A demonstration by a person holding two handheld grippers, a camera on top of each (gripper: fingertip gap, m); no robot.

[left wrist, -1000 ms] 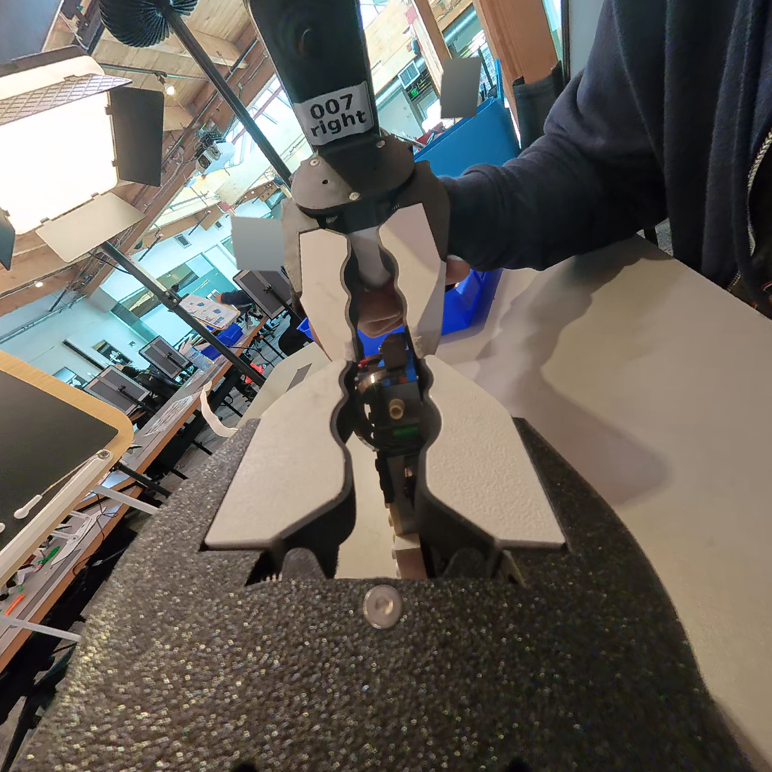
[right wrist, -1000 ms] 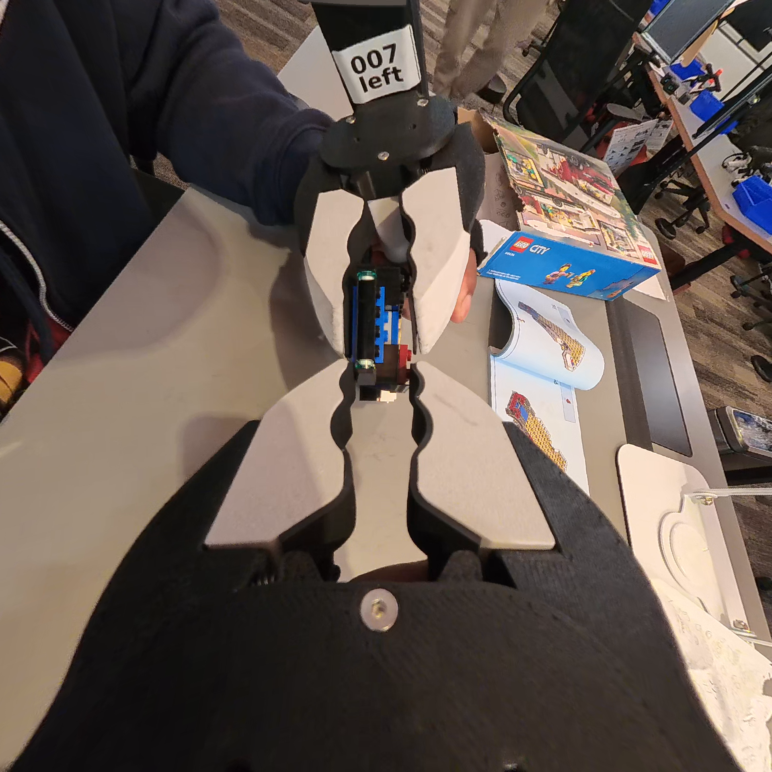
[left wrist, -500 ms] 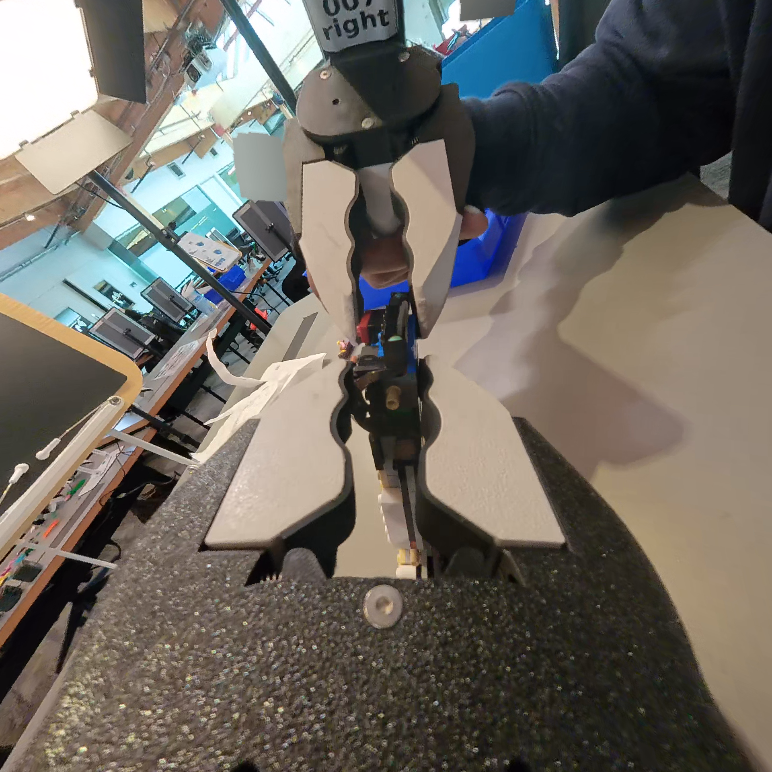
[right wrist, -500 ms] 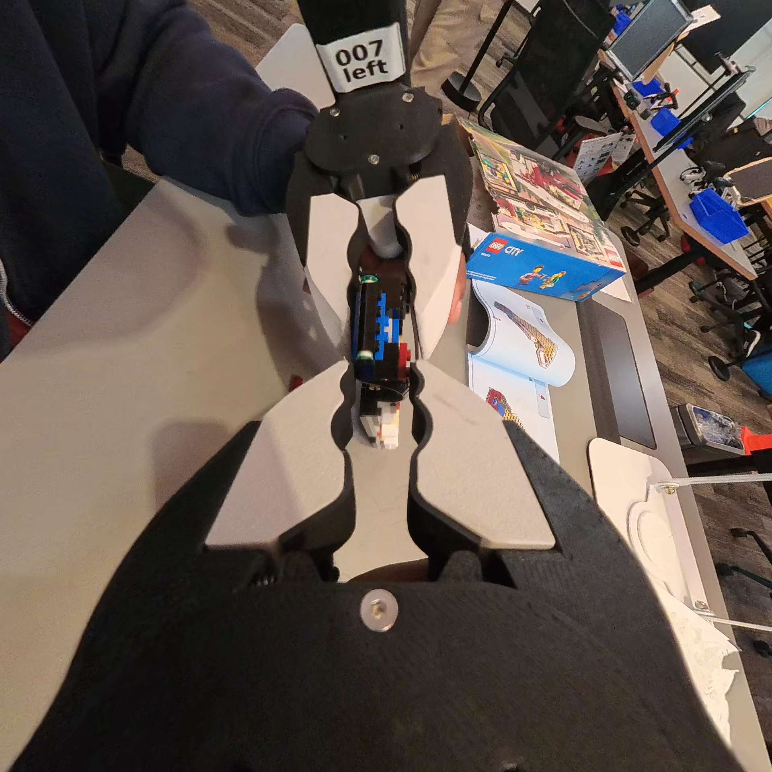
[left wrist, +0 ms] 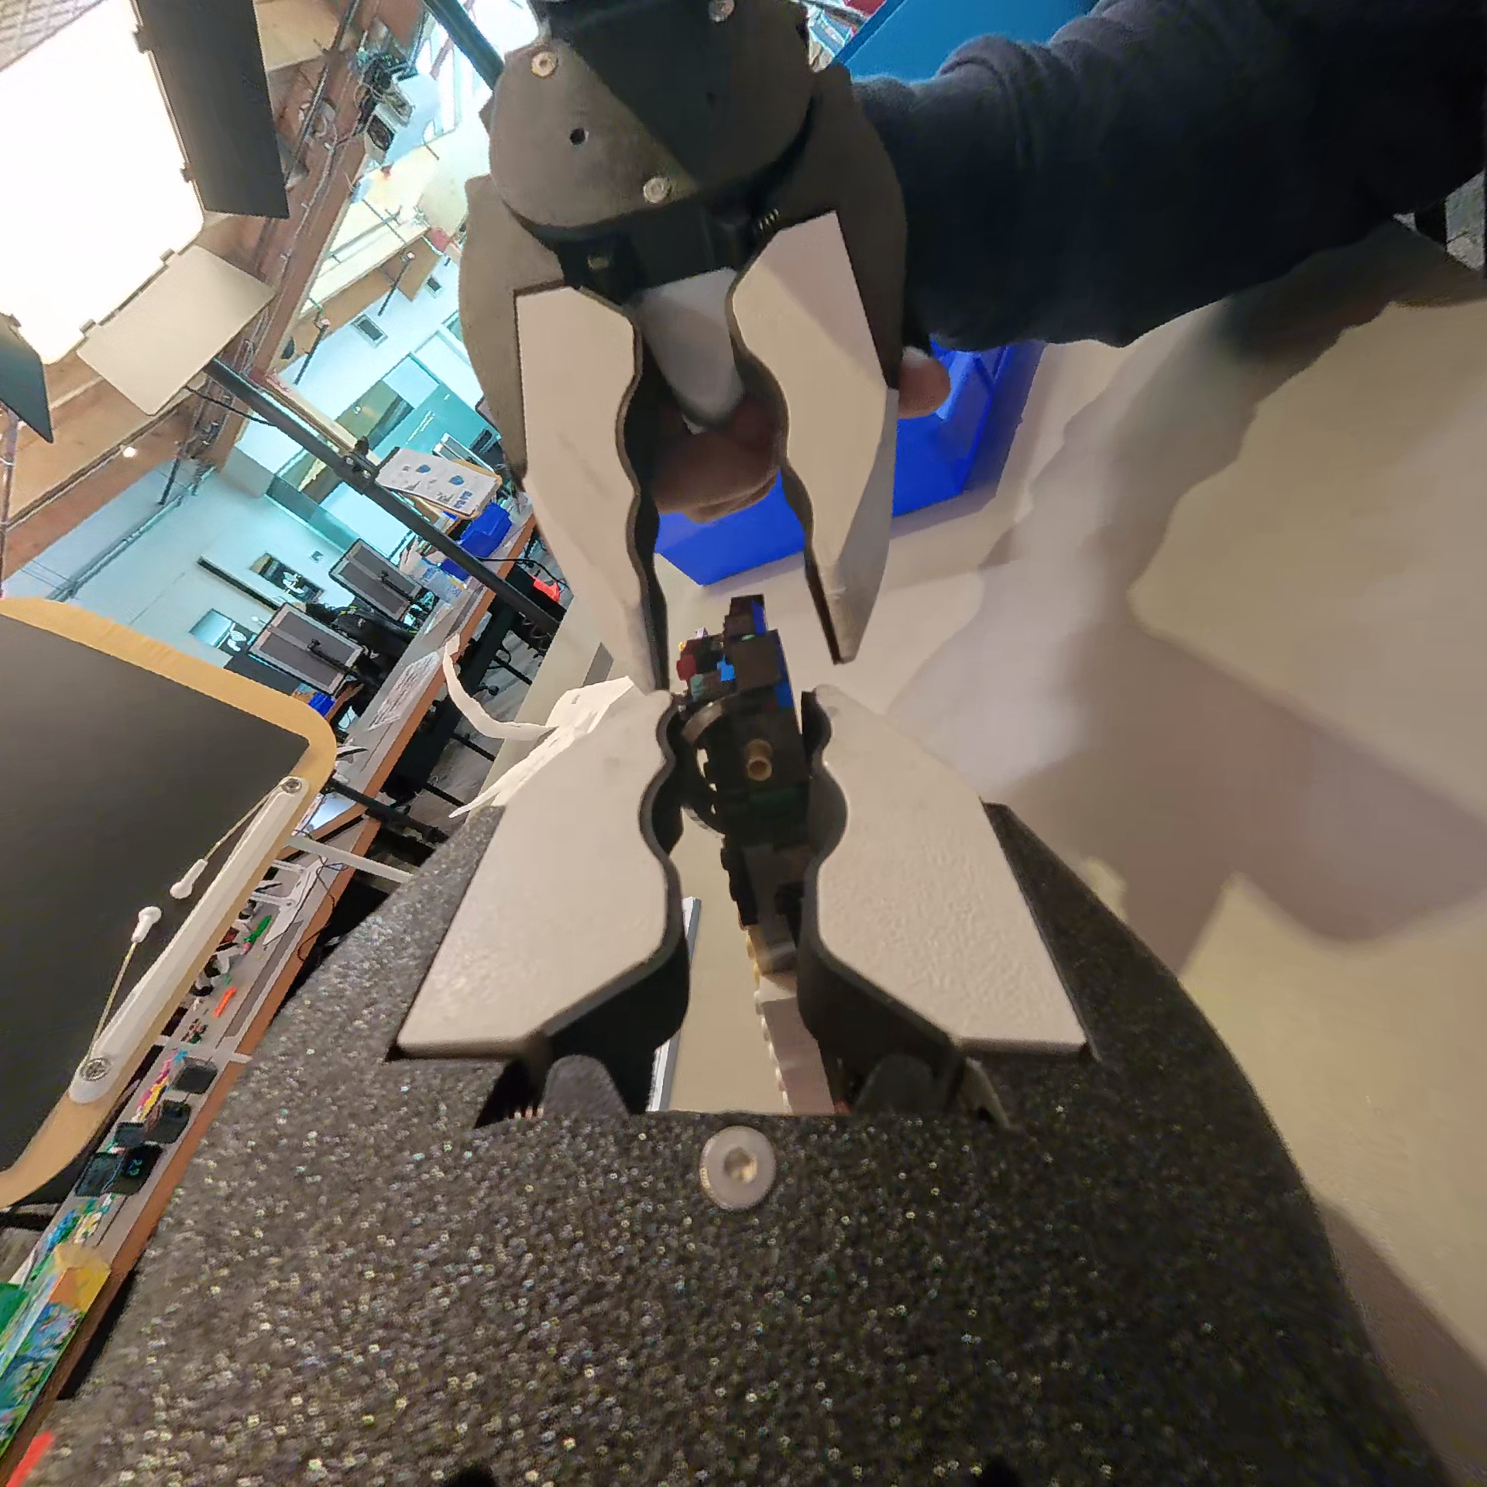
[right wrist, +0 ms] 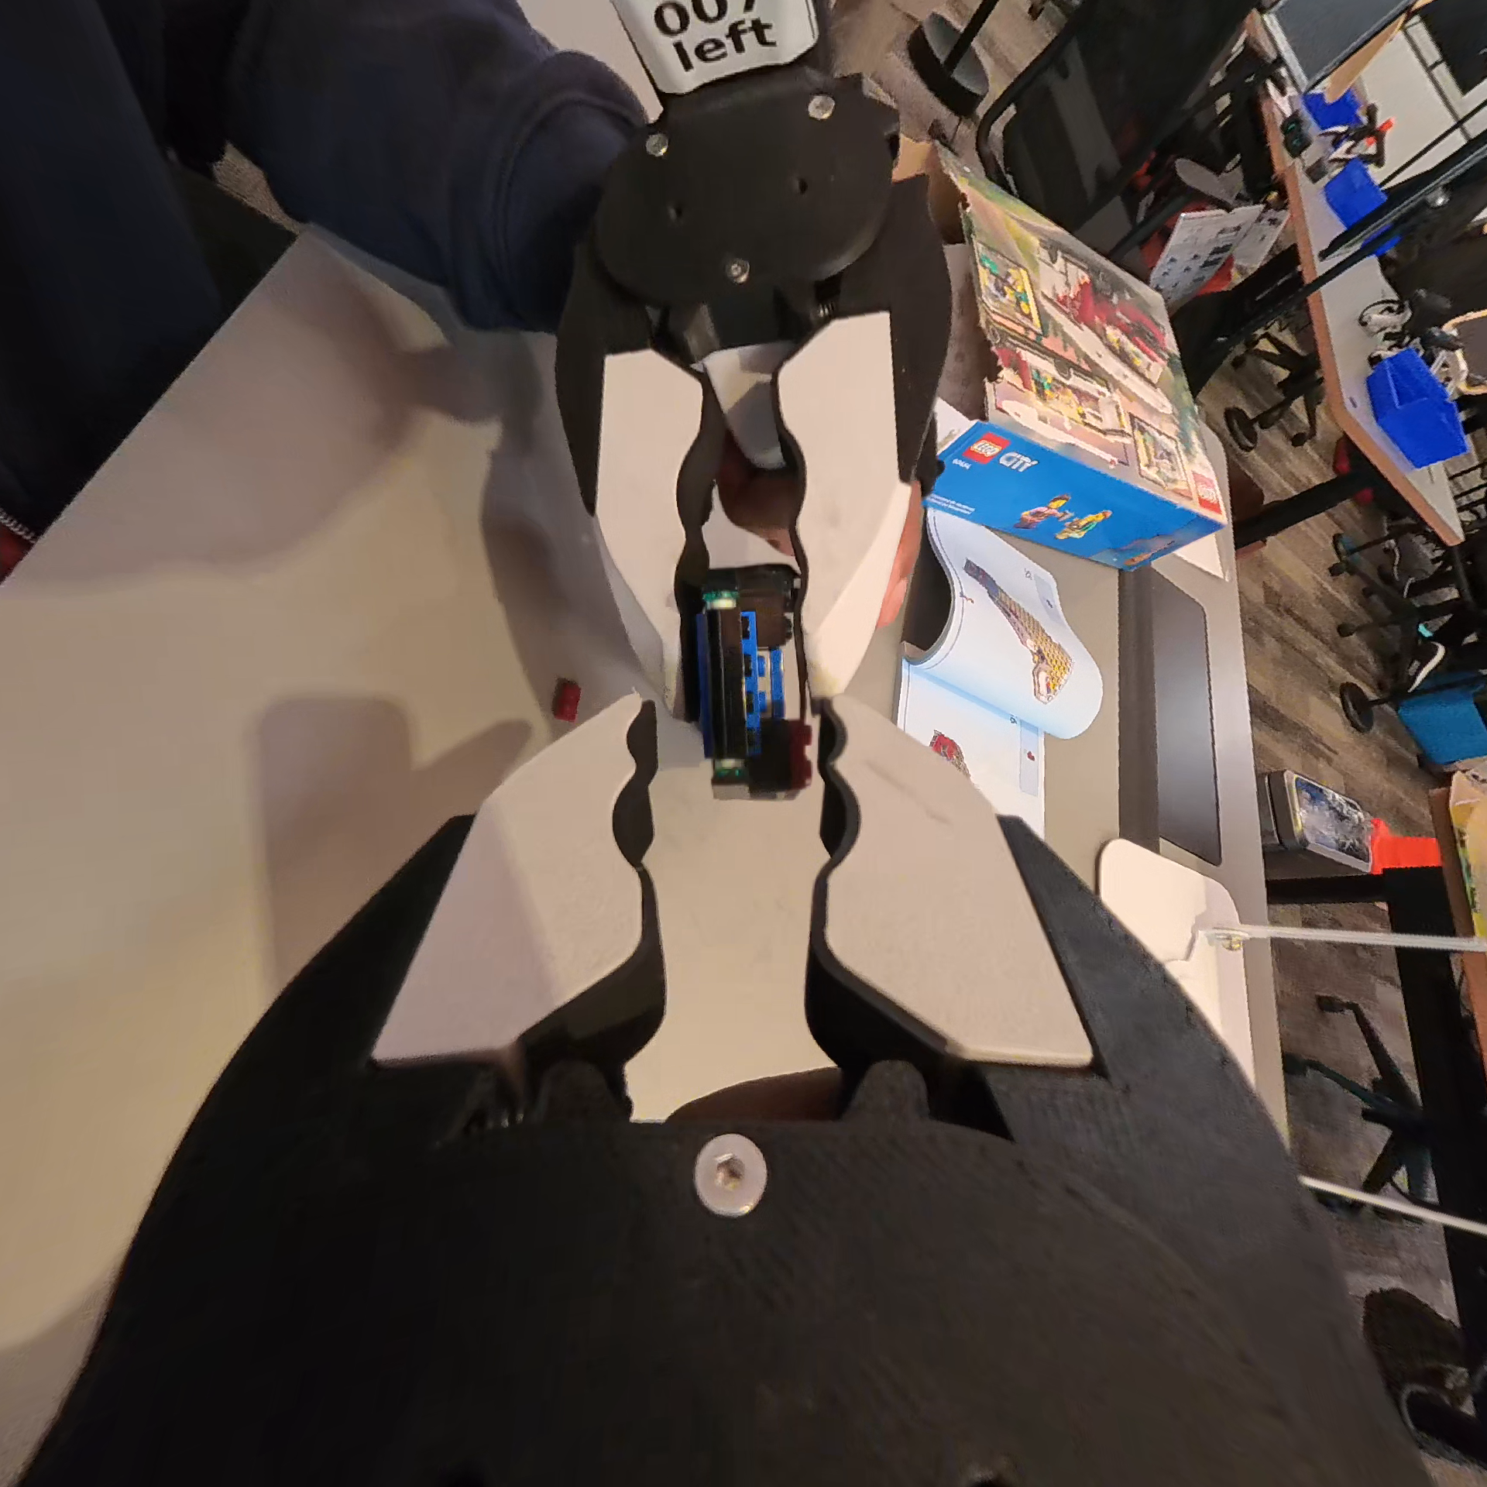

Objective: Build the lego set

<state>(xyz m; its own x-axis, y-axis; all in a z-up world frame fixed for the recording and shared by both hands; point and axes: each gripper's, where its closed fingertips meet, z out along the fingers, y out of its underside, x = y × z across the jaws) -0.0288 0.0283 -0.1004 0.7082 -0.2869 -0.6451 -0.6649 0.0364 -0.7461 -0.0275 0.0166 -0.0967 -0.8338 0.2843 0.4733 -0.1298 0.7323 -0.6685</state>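
My left gripper (left wrist: 739, 708) is shut on a small toy brick model (left wrist: 748, 756) of black, blue and dark red bricks, held above the pale table (left wrist: 1207, 563). The right wrist view shows the left gripper's fingers (right wrist: 644, 563) pressed on both sides of the model (right wrist: 740, 668). My right gripper (right wrist: 734, 716) faces it tip to tip and is open. The model's near end stands between its tips with a gap on the left side. In the left wrist view the right gripper (left wrist: 748, 660) also shows spread wide. A loose red brick (right wrist: 568, 698) lies on the table.
A blue toy box (right wrist: 1078, 499), an open instruction booklet (right wrist: 1006, 644) and a larger picture box (right wrist: 1070, 322) lie to the right. A dark pad (right wrist: 1183, 708) and white tray (right wrist: 1167, 925) sit near the table's edge. A blue bin (left wrist: 925, 467) stands behind.
My right gripper's jaws have spread apart and let go of the brick model. My left gripper keeps its hold on it. Both grippers have tilted a little.
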